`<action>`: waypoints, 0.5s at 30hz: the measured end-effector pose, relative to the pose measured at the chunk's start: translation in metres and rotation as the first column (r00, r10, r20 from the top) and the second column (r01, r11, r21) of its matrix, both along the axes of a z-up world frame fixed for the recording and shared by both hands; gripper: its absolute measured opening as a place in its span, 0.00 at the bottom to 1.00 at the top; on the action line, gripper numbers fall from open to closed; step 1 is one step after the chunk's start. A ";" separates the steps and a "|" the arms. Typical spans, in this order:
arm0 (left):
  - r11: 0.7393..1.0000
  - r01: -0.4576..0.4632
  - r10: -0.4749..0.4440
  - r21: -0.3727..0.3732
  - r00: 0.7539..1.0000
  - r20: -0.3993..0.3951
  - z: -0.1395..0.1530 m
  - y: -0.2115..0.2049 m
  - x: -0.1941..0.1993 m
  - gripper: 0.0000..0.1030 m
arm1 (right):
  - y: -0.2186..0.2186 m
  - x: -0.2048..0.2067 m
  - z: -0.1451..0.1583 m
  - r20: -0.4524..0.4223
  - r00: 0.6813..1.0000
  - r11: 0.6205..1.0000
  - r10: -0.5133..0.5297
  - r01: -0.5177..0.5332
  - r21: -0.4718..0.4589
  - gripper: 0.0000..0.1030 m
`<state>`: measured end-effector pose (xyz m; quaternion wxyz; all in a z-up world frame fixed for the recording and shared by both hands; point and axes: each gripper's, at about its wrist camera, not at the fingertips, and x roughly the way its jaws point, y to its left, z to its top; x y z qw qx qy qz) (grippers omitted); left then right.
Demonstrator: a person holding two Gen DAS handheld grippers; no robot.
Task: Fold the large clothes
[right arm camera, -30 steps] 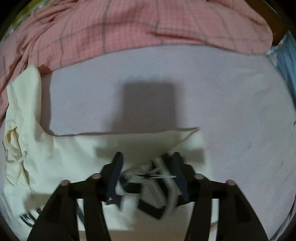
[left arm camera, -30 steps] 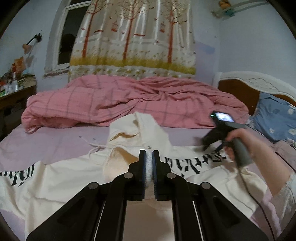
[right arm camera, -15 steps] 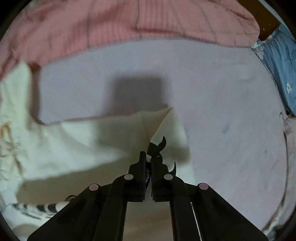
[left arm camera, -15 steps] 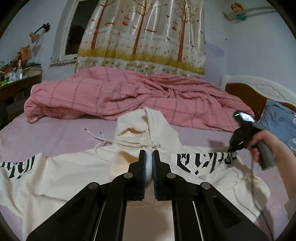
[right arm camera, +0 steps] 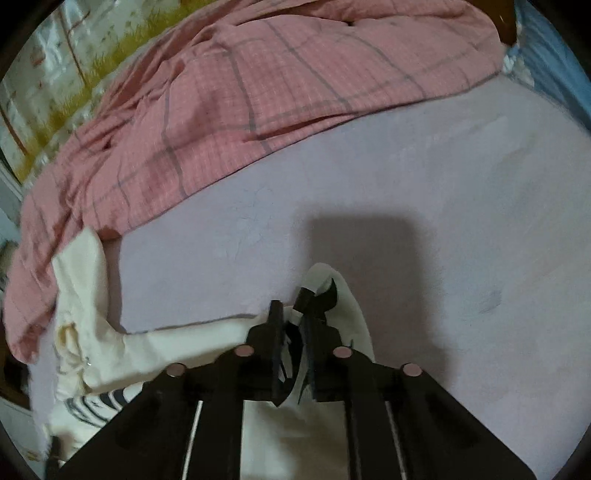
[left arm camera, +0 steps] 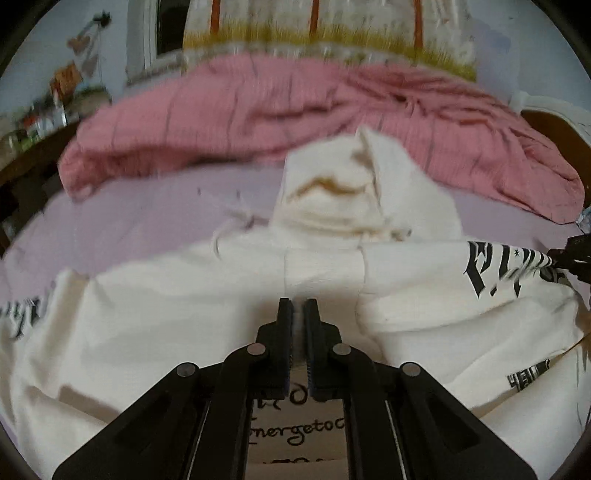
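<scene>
A cream hoodie [left arm camera: 229, 295] with black lettering lies spread on the lilac bed sheet [left arm camera: 147, 218], hood [left arm camera: 343, 192] toward the pink quilt. My left gripper [left arm camera: 298, 308] is shut on the hoodie's cream fabric near its middle. My right gripper [right arm camera: 291, 314] is shut on the printed sleeve end [right arm camera: 340, 306] and holds it just above the sheet [right arm camera: 443, 206]. The right gripper's tip also shows at the right edge of the left wrist view [left arm camera: 576, 254], pulling the lettered sleeve [left arm camera: 509, 273] taut. The hood shows at the left of the right wrist view [right arm camera: 81, 295].
A crumpled pink plaid quilt [left arm camera: 332, 110] lies across the far side of the bed, also in the right wrist view [right arm camera: 258, 92]. A tree-print curtain [left arm camera: 332, 33] hangs behind. A cluttered shelf [left arm camera: 40, 122] stands at left. The headboard [left arm camera: 554, 125] is at right.
My right gripper closed on the sleeve end and carried it outward to the right, stretching the sleeve. My left gripper, still shut on the fabric, tipped downward toward the hoodie.
</scene>
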<state>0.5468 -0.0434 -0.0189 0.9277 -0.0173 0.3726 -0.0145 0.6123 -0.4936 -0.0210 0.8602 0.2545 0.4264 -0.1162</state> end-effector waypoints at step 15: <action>0.997 -0.073 0.071 0.013 0.991 0.113 0.025 0.030 -0.037 0.77 | 0.106 -0.080 0.019 -0.139 0.918 0.883 0.371 -0.395 -0.252 0.63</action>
